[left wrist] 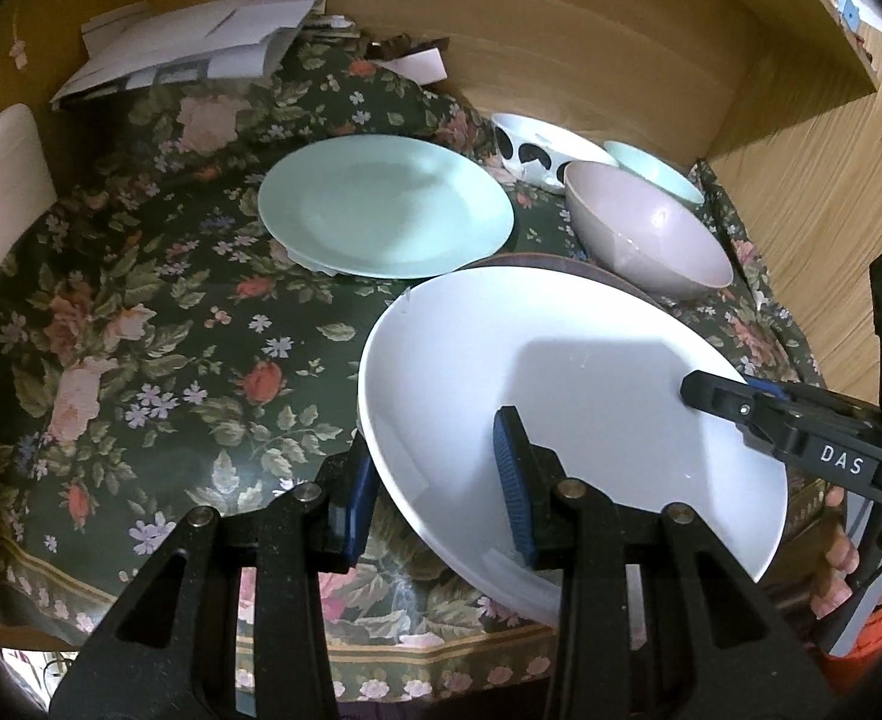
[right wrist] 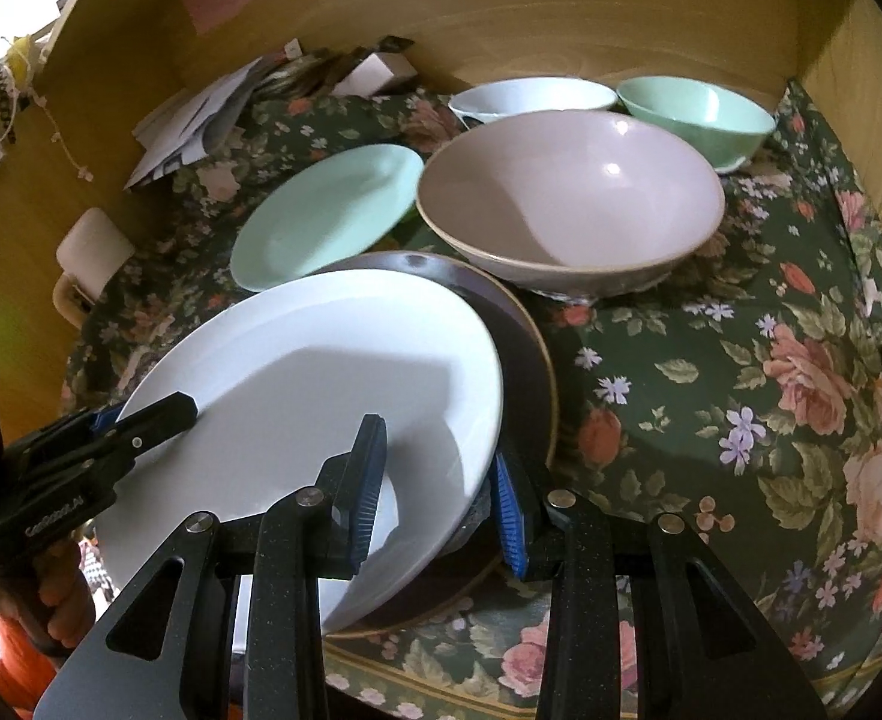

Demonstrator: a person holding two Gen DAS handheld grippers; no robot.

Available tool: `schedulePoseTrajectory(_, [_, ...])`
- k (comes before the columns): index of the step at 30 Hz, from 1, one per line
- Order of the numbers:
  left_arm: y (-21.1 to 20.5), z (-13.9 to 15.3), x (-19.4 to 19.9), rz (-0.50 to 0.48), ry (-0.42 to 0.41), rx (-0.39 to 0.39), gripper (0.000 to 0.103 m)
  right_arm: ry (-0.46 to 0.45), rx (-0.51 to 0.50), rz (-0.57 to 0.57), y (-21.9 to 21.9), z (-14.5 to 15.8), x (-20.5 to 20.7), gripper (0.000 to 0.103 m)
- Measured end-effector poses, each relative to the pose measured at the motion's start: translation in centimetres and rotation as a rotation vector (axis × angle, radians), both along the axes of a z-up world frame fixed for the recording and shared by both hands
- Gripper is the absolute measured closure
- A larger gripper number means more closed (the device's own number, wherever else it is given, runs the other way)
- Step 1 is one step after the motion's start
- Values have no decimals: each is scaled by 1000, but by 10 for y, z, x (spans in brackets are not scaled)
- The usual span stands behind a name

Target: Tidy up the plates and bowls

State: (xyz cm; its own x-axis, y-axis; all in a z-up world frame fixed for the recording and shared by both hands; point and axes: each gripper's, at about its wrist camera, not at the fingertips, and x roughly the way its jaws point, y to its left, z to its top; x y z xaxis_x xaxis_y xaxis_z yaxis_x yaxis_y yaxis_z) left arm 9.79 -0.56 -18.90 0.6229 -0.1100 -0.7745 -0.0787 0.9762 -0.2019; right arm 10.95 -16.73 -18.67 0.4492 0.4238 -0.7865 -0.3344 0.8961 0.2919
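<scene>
The white plate (left wrist: 561,396) hangs tilted over a dark plate (right wrist: 525,360), its opposite rims clamped by the left gripper (left wrist: 435,492) and right gripper (right wrist: 441,486).

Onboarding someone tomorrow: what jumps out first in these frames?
The large glossy white plate in the foreground, gripped at opposite rims by the left gripper and right gripper, tilted over a dark brown plate. Behind it on the dark floral tablecloth: a wide pale pink bowl and a mint-green plate.

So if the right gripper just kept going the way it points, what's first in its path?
Probably the pink bowl. The right gripper is clamped on the white plate, whose far rim overlies the dark plate; depth is uncertain.
</scene>
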Motion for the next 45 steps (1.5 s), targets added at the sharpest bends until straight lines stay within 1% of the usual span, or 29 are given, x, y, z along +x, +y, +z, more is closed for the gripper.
schedulePoseTrajectory(5, [0,-5,6,1,5,7,66,12,6,-3,-1,-4,1,72])
schedulePoseTrajectory(9, [3,-10,10,6,17,-12,65,13,10,2,-2,-6,4,72])
schedulePoseTrajectory(15, [3,-13,14,-2,32,7,65,8,9,0,-2,-7,7,72])
schedulePoseTrajectory(23, [2,-14,17,-9,35,28,65,7,4,2,-5,-6,10,73])
schedulePoseTrajectory(30, [0,-13,17,-26,37,39,66,-37,-43,-29,-14,3,7,72])
schedulePoseTrajectory(36, [6,-4,15,-14,20,55,65,-42,-41,-47,-21,8,8,72])
schedulePoseTrajectory(37, [9,0,15,-6,14,56,64,-45,-36,-48,-22,10,8,72])
schedulePoseTrajectory(42, [22,21,16,30,-33,74,49,-83,-30,-38,-15,25,10,72])
schedulePoseTrajectory(45, [30,38,19,42,-68,88,44,-118,-25,-25,-10,38,14,66])
